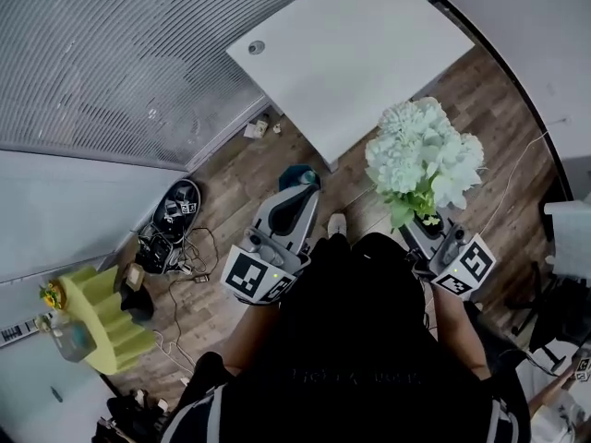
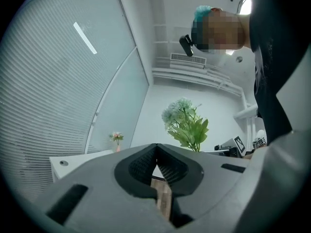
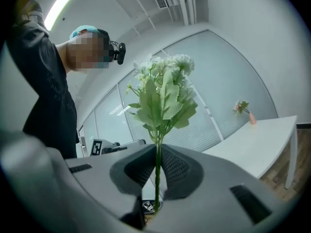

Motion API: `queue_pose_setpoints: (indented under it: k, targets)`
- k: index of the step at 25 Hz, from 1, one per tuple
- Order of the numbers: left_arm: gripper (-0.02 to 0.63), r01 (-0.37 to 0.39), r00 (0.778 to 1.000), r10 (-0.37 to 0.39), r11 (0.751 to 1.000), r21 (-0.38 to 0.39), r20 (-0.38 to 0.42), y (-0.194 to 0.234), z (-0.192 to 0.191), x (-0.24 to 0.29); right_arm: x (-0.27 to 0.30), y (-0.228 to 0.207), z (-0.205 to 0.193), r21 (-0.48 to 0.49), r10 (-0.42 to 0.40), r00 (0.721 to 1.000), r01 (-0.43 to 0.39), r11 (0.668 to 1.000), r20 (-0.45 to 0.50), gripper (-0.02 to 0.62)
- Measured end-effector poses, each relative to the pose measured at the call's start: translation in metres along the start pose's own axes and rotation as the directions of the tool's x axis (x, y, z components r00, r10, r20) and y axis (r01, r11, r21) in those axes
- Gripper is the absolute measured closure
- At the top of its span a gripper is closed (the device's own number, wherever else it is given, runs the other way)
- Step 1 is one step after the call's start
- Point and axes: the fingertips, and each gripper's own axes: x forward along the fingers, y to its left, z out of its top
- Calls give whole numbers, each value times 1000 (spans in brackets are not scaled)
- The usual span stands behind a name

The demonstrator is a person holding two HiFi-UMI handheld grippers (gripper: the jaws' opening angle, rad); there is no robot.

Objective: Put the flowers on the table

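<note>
A bunch of pale green-white flowers (image 1: pixel 423 158) with green leaves stands upright in my right gripper (image 1: pixel 430 221), whose jaws are shut on the stems (image 3: pixel 157 171). The blooms (image 3: pixel 163 89) rise straight above the jaws in the right gripper view. My left gripper (image 1: pixel 298 185) is held at the same height to the left, jaws shut with nothing between them (image 2: pixel 156 158). From the left gripper view the bunch (image 2: pixel 185 123) shows off to the right. The white table (image 1: pixel 351 53) lies ahead of both grippers, its near corner just past the flowers.
A small pink vase of flowers (image 3: pixel 244 111) stands at the table's far end, also visible as the small vase (image 2: pixel 116 139). Wooden floor (image 1: pixel 231 192) lies below. Cables and gear (image 1: pixel 171 229) and a yellow-green stand (image 1: pixel 102 317) sit by the glass wall at left.
</note>
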Motion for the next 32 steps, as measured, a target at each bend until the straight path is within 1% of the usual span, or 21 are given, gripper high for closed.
queue_pose_setpoints:
  k: [3, 6, 9, 12, 13, 19, 22, 26, 29, 32]
  targets:
    - [588, -3, 1000, 3, 1000, 5, -24, 5, -3, 10, 4, -16, 2, -4, -16, 1000, 16, 1000, -11, 549]
    - [588, -15, 999, 15, 1000, 3, -32, 11, -3, 22, 12, -41, 4, -7, -30, 999, 30, 1000, -30, 549]
    - [588, -65, 997, 65, 998, 11, -49, 26, -8, 32, 26, -69, 3, 0, -35, 998, 35, 999, -59, 549]
    - [588, -127, 989, 126, 992, -15, -75, 42, -20, 41, 35, -91, 2, 17, -43, 996, 45, 999, -78, 549]
    - [588, -136, 988, 133, 990, -26, -74, 44, -22, 44, 35, -96, 2, 23, -43, 996, 45, 999, -79, 549]
    - [588, -183, 980, 179, 982, -38, -91, 46, -25, 70, 32, -123, 0, 63, -11, 995, 17, 998, -97, 549]
    - [588, -205, 975, 202, 979, -22, -90, 49, -29, 82, 33, -145, -5, 78, -1, 993, 10, 997, -114, 549]
    - [588, -242, 967, 240, 970, -16, -89, 57, -36, 88, 47, -180, -12, 99, -24, 986, 40, 994, -163, 549]
    - [588, -273, 957, 269, 962, -24, -106, 70, -48, 89, 68, -205, -17, 115, -36, 982, 58, 992, -187, 549]
    - [588, -290, 950, 282, 956, -41, -131, 83, -59, 89, 94, -237, -30, 104, -82, 969, 108, 989, -232, 549]
